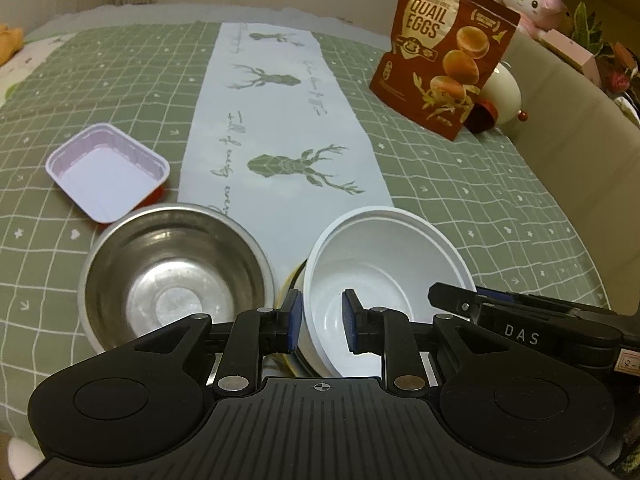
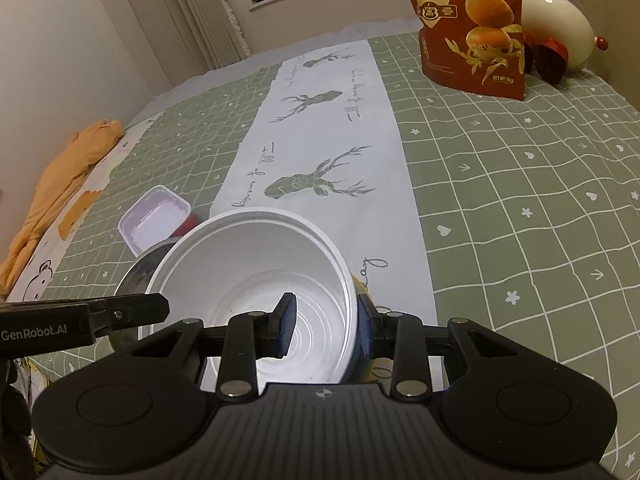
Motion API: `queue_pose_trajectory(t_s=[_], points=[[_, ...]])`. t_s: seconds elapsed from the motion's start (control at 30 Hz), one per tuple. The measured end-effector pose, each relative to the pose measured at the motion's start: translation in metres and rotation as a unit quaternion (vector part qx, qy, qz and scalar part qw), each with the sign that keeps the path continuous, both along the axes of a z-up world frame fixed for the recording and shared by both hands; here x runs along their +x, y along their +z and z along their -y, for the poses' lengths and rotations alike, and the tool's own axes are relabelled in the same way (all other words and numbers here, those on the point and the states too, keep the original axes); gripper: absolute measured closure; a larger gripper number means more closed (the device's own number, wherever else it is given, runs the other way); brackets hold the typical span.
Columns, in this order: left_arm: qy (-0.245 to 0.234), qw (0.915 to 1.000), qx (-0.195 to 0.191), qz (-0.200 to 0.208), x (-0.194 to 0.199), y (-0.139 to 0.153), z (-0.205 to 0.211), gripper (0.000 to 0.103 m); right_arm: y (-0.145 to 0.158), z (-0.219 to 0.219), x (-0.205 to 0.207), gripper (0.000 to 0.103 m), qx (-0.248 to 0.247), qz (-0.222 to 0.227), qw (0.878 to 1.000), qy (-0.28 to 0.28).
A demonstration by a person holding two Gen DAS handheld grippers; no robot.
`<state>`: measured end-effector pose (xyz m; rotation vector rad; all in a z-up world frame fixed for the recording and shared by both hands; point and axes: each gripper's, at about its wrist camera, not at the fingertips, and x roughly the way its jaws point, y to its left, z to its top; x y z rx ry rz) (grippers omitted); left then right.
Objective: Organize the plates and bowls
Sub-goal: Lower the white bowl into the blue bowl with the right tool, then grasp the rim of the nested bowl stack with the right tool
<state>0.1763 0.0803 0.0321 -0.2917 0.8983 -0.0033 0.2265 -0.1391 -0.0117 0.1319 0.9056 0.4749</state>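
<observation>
A white bowl [image 1: 384, 272] [image 2: 256, 280] sits nested on a dark bowl with a yellow rim [image 1: 290, 284] near the table's front. My left gripper [image 1: 320, 320] straddles the white bowl's left rim, one pad inside and one outside, with a gap between pad and wall. My right gripper [image 2: 326, 324] straddles its right rim in the same way; it also shows in the left wrist view [image 1: 452, 298]. A steel bowl [image 1: 176, 276] stands just left of the white bowl. A white rectangular tray with a red outside [image 1: 108, 172] lies further left.
A quail eggs bag [image 1: 444, 52] stands at the back right with a white egg-shaped object [image 1: 502, 96] behind it. A white deer-print runner [image 1: 280, 120] crosses the green checked cloth [image 1: 480, 200]. An orange cloth [image 2: 60, 184] lies at the left edge.
</observation>
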Motion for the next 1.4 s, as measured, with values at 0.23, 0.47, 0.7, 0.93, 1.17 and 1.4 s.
queue_pose_trajectory(t_s=[0.23, 0.47, 0.7, 0.93, 1.17, 1.4], points=[[0.001, 0.9999, -0.008, 0.011, -0.004, 0.004, -0.003, 0.079, -0.003, 0.000, 0.002, 0.071, 0.000, -0.005, 1.000, -0.003], [0.002, 0.9998, -0.011, 0.016, -0.008, 0.005, -0.006, 0.079, -0.008, -0.003, 0.002, 0.069, -0.006, -0.009, 1.000, -0.004], [0.009, 0.9997, -0.020, 0.010, -0.009, -0.001, -0.012, 0.079, -0.011, -0.004, -0.001, 0.067, -0.012, -0.008, 1.000, -0.011], [0.005, 0.9978, -0.062, 0.021, -0.010, 0.001, -0.018, 0.079, -0.010, 0.003, -0.001, 0.067, -0.008, -0.004, 1.000, -0.025], [-0.031, 0.9932, -0.107, 0.035, -0.010, 0.009, -0.009, 0.079, 0.011, 0.003, -0.010, 0.067, 0.029, 0.028, 0.999, -0.011], [0.017, 0.9986, -0.045, 0.020, -0.010, 0.004, -0.016, 0.079, 0.013, -0.002, -0.014, 0.067, -0.004, 0.057, 0.998, -0.018]])
